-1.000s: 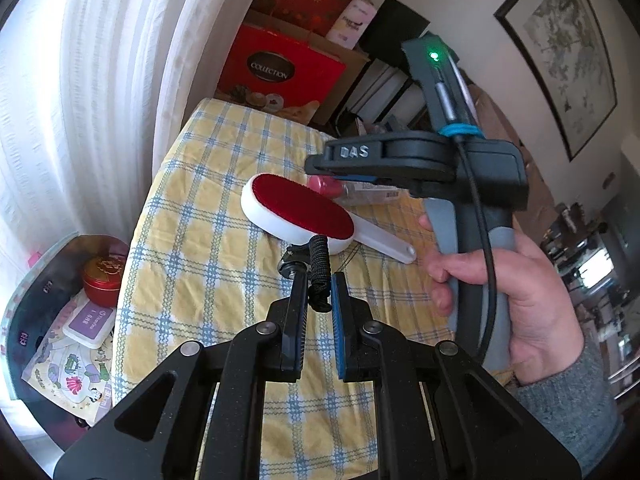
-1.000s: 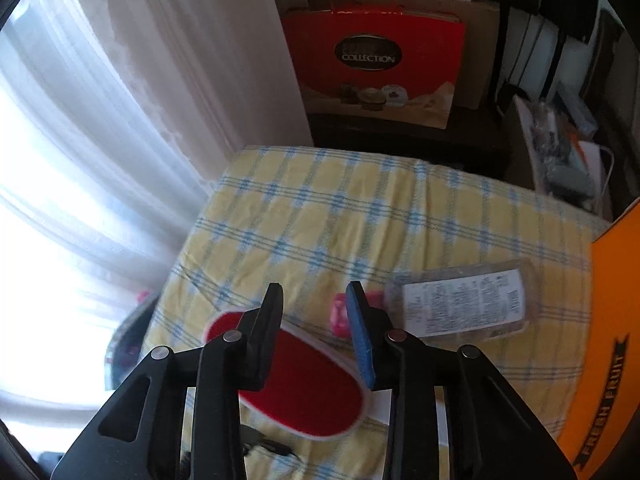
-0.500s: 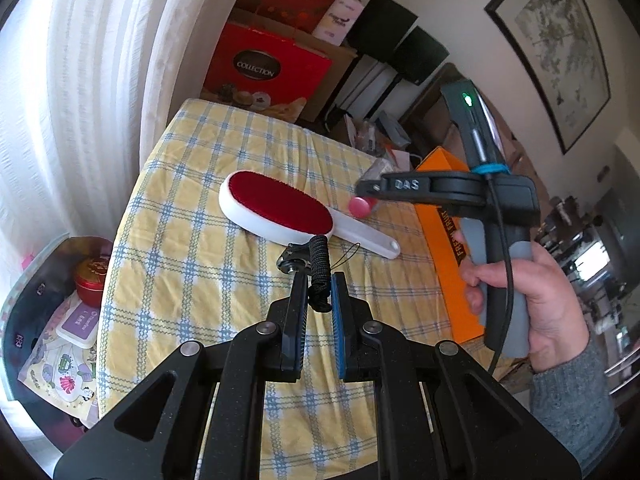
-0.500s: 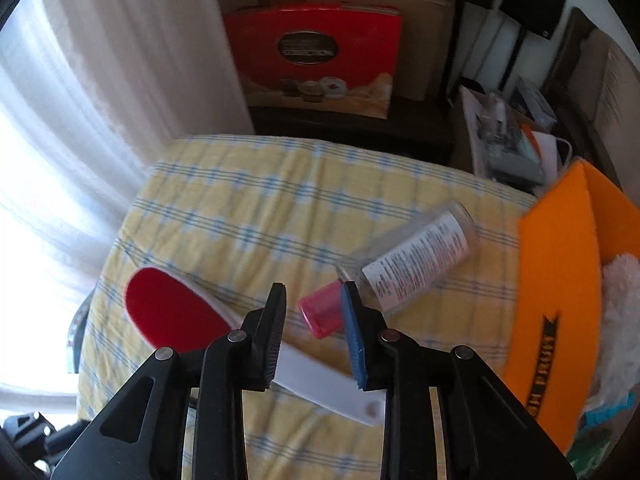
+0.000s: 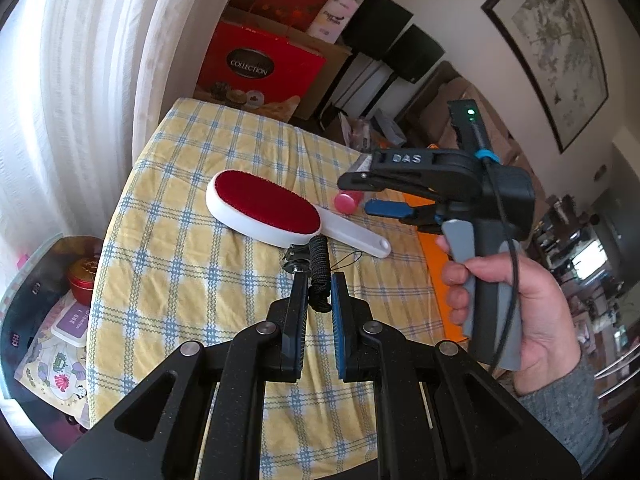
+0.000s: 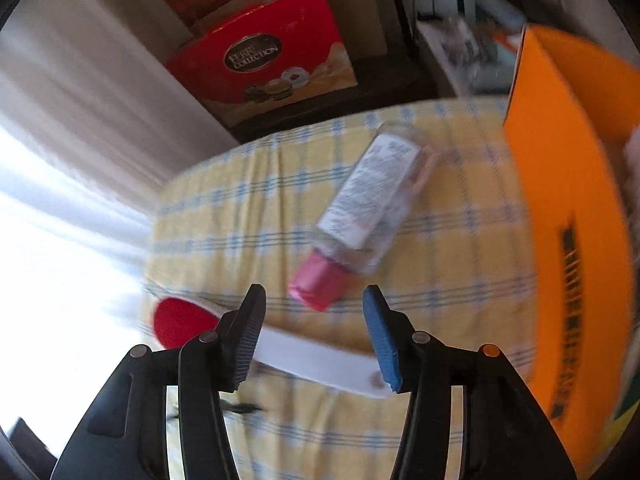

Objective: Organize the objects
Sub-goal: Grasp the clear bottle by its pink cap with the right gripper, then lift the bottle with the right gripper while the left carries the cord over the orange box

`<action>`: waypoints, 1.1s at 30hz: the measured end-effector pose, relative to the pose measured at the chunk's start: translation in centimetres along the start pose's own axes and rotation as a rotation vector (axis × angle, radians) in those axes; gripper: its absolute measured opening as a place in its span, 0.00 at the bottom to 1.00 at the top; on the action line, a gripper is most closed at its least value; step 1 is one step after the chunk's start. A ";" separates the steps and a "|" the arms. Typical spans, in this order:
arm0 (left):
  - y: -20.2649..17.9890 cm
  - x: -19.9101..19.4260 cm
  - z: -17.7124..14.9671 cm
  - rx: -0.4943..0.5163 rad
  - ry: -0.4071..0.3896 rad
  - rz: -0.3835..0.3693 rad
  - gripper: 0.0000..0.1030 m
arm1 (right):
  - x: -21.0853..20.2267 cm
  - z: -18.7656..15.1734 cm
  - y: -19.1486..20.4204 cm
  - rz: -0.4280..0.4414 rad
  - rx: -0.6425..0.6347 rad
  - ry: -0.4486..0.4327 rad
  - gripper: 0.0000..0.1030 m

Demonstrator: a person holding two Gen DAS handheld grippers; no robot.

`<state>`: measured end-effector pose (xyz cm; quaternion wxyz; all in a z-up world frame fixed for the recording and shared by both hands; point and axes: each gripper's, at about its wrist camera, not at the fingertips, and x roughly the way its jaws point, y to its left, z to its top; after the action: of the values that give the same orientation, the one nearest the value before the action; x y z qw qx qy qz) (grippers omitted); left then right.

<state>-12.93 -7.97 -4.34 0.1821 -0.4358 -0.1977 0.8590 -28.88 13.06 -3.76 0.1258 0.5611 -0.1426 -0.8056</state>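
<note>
Since the earlier frames the right tool [image 6: 314, 334] has swung from above the lint brush [image 5: 264, 208] toward the bottle [image 6: 366, 208], rolling as it went, and its jaws are opening, with nothing between them; the bottle's pink cap [image 6: 318, 282] lies just beyond the tips. The left tool [image 5: 318, 300] has kept its place low in its frame, clamped on a black coiled cord [image 5: 319, 264].

The right view, blurred, alone shows the whole bottle lying on its side at frame centre, cap toward the camera, and the orange box [image 6: 572, 240] filling the right edge. The left view shows only the cap peeking under the right tool, plus the hand [image 5: 516, 300] gripping its handle at right, and the brush whole at centre with its handle pointing lower right.

The bench [image 5: 192, 272], under a yellow checked cloth, has open room at left and front of the brush. Its left edge drops to a curtain and a floor tray; boxes stand beyond the far edge.
</note>
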 end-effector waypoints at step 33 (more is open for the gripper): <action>-5.2 -2.1 2.5 0.077 -0.057 -0.036 0.10 | -6.0 -0.3 -0.1 -0.091 -0.130 -0.146 0.25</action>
<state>-13.12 -5.03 1.04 0.2086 -0.4001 -0.1774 0.8746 -26.57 15.27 1.30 0.1146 0.4974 -0.0733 -0.8568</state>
